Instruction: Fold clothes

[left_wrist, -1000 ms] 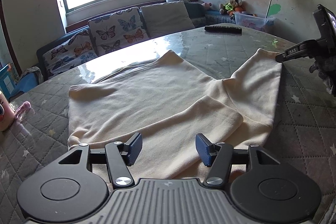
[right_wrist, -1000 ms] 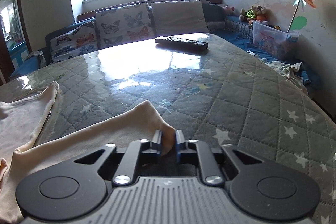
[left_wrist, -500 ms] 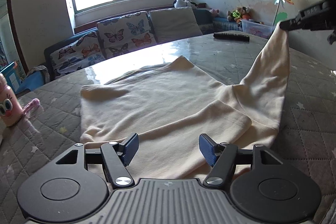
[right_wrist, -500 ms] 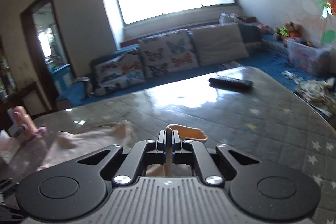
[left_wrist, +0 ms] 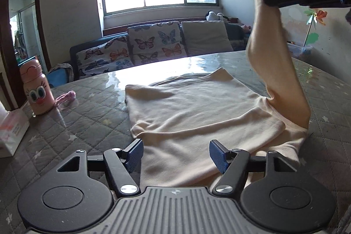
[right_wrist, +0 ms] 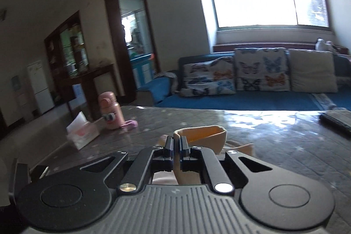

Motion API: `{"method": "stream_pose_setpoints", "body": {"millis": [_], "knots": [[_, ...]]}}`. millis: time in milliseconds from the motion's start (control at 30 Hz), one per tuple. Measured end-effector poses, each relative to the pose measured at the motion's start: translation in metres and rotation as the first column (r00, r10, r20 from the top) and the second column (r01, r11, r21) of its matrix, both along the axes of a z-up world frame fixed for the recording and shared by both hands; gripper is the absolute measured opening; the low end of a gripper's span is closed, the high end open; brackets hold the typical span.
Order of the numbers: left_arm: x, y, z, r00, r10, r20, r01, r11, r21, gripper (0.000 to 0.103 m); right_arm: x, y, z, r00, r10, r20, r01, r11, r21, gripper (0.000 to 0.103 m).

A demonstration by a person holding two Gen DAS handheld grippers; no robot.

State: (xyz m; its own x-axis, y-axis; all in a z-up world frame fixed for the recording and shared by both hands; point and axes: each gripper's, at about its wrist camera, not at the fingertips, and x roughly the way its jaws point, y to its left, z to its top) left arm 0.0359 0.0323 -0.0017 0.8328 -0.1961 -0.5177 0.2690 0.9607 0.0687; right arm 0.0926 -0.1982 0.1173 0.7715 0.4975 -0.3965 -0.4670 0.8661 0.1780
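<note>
One hand-held gripper (right_wrist: 174, 147), the right, clenches the sleeve (left_wrist: 278, 63), its cuff half hidden; left (left_wrist: 176, 154) gapes.

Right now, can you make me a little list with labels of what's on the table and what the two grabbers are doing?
surface: grey quilted star-patterned table
garment: cream long-sleeved top, lying flat, one sleeve lifted
right gripper: shut on the sleeve's cuff, held above the table
left gripper: open over the top's near edge, holding nothing
other things: pink cartoon-face bottle, tissue box, black remote
</note>
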Motion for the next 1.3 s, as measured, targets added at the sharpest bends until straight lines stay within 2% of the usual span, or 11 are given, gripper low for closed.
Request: {"method": "stream_pose_setpoints", "body": {"millis": [200,367,433,533,633,800,933,1000,1067,1167,1300], "knots": [[-0.005,0.013,-0.003,1.0,0.03,-0.006,-0.03,0.999,-0.018,0.07,0.003,0.054,-0.012,0.993,0.111,-0.034,-0.113,0.993,-0.038,0.004],[-0.006,0.021,-0.004,0.999,0.049,-0.007,-0.049,0.999,-0.023,0.069,-0.001,0.069,-0.025,0.983,0.168,-0.076,-0.173,0.983,-0.059,0.013],[-0.007,0.023,-0.004,0.998,0.057,-0.008,-0.057,0.998,-0.022,0.07,-0.003,0.066,-0.026,0.98,0.179,-0.086,-0.184,0.981,-0.06,0.014],[-0.007,0.025,-0.004,0.998,0.067,-0.01,-0.068,0.997,-0.022,0.068,-0.01,0.052,-0.032,0.981,0.168,-0.094,-0.176,0.98,-0.094,0.024],[-0.005,0.025,-0.005,0.997,0.073,-0.016,-0.073,0.997,-0.026,0.066,-0.011,0.033,-0.043,0.984,0.124,-0.129,-0.141,0.98,-0.137,0.024],[0.004,0.016,-0.006,0.998,0.056,-0.026,-0.057,0.998,-0.027,0.046,-0.007,0.002,-0.081,0.969,0.04,-0.243,-0.091,0.975,-0.203,0.024],[0.011,0.008,-0.008,0.998,0.042,-0.036,-0.043,0.999,-0.012,0.038,-0.011,-0.015,-0.104,0.959,0.0,-0.283,-0.067,0.972,-0.227,0.024],[0.014,0.006,-0.011,0.998,0.039,-0.047,-0.039,0.999,-0.001,0.029,-0.012,-0.023,-0.114,0.956,-0.011,-0.294,-0.061,0.971,-0.232,0.024],[0.017,0.004,-0.015,0.998,0.036,-0.06,-0.036,0.999,0.013,0.025,-0.013,-0.027,-0.121,0.951,-0.018,-0.307,-0.058,0.971,-0.234,0.024],[0.02,0.004,-0.019,0.997,0.037,-0.074,-0.034,0.999,0.033,0.025,-0.012,-0.031,-0.13,0.944,-0.019,-0.329,-0.065,0.969,-0.24,0.024],[0.02,0.001,-0.01,0.998,0.029,-0.055,-0.027,0.999,0.039,0.025,-0.009,-0.033,-0.119,0.953,0.0,-0.303,-0.07,0.973,-0.22,0.024]]}}
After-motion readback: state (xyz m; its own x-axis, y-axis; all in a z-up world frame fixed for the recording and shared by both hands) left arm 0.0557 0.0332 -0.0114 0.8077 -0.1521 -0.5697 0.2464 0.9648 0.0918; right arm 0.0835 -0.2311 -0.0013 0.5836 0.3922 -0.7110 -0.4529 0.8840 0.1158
